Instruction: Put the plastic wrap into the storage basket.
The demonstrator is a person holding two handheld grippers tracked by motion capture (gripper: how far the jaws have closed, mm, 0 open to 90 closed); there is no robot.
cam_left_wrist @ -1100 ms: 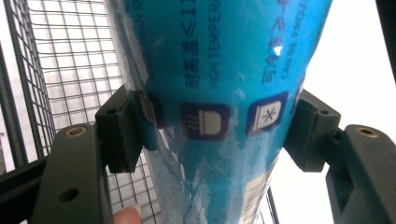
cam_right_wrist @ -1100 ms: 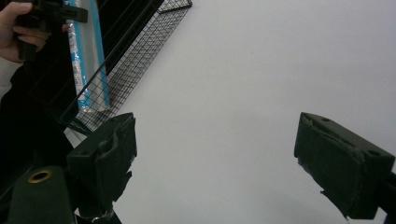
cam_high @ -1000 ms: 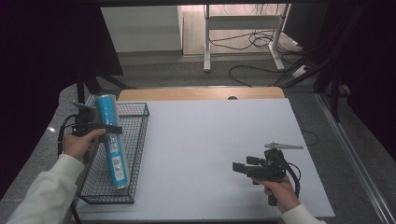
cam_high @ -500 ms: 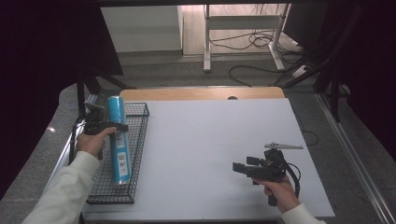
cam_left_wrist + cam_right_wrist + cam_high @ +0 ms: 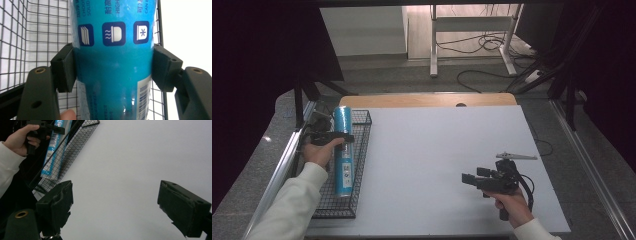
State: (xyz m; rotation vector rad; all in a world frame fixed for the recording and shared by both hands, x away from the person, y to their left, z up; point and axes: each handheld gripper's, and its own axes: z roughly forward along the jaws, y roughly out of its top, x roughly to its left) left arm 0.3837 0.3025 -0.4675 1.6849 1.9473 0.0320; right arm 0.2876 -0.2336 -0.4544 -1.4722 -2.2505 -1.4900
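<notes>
Bright white table (image 5: 452, 150), dark surroundings, gripper views slightly soft.

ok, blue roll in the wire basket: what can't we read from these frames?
- Blue roll, left gripper view: both ends cut off by the frame edges; left gripper pads cover its sides.
- High view: roll's label print too small to read.
- Wire basket, high view: the sleeve hides part of its near left side.
- Right gripper: open, nothing between the pads.
</notes>
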